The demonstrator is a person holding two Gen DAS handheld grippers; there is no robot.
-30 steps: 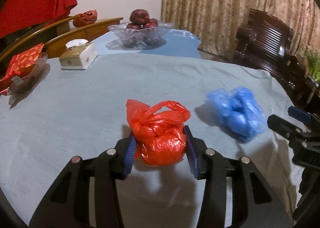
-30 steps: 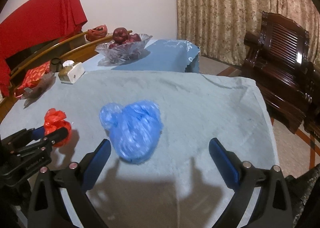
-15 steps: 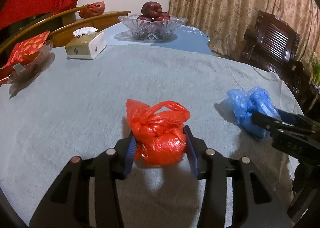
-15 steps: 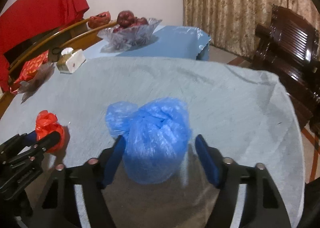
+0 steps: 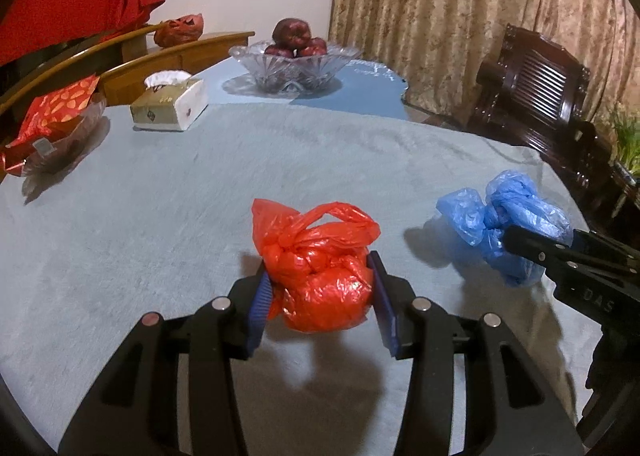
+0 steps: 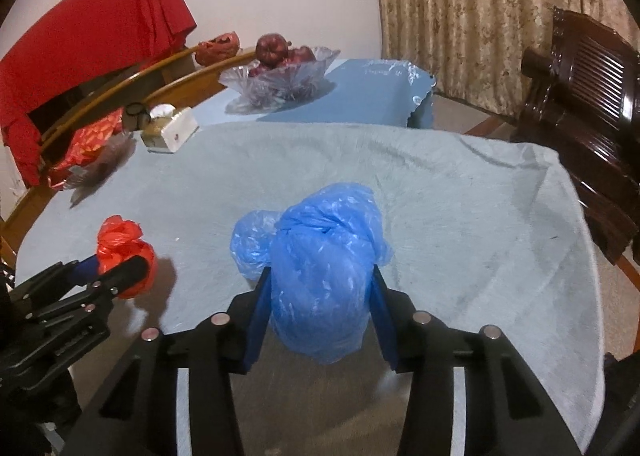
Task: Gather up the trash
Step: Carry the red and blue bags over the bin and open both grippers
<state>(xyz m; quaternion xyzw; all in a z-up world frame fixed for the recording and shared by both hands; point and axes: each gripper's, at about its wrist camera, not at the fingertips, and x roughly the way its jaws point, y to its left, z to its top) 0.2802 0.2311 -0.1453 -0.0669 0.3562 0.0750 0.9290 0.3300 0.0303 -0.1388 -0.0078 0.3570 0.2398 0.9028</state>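
Note:
My left gripper [image 5: 320,292] is shut on a knotted red plastic trash bag [image 5: 320,268] and holds it above the grey-blue tablecloth [image 5: 180,192]. My right gripper [image 6: 320,292] is shut on a knotted blue plastic trash bag [image 6: 320,268], lifted off the cloth. In the left wrist view the blue bag [image 5: 504,224] hangs at the right in the right gripper's fingers [image 5: 532,248]. In the right wrist view the red bag [image 6: 124,252] shows at the left in the left gripper's fingers [image 6: 120,276].
A tissue box [image 5: 170,106], a glass fruit bowl with apples [image 5: 296,60] and a red snack packet in a dish [image 5: 52,124] stand at the table's far side. A dark wooden chair [image 5: 536,96] stands to the right, curtains behind.
My right gripper moved onto the blue bag, closed on it and lifted it. My left gripper kept holding the red bag and raised it slightly.

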